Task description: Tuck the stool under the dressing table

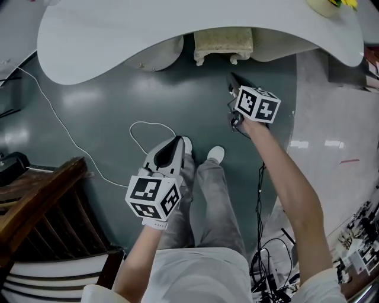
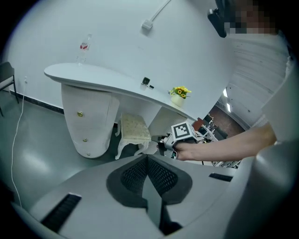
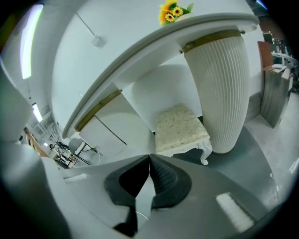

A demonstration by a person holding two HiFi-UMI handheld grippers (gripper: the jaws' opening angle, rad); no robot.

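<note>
Grey trousers [image 1: 219,201] and white shoes [image 1: 216,154] are closest, at 6 o'clock in the head view. Just past them, the left tool [image 1: 176,142] is at 7 o'clock. Its jaws are pressed together with nothing between them. The right tool [image 1: 233,83] reaches out at 1 o'clock. Its jaws are also pressed together and empty. Farther on, at 12 o'clock, the stool [image 1: 223,41] stands mostly under the white worktop [image 1: 118,35], and only its front edge peeks out. It has a soft cream cushion on a hard white frame with curly legs. It looks stiff and fairly light, so I think it would slide easily. The hard front rim of the seat looks like the best place to hold or push, not the squashy cushion or the thin legs. The floor [image 1: 118,106] is dark, smooth and shiny, and a white cable [image 1: 59,127] lies on it at 9 o'clock. A brown wooden chair [image 1: 41,201] is at 8 o'clock. Yellow flowers [image 3: 173,11] sit on the worktop, far back.
</note>
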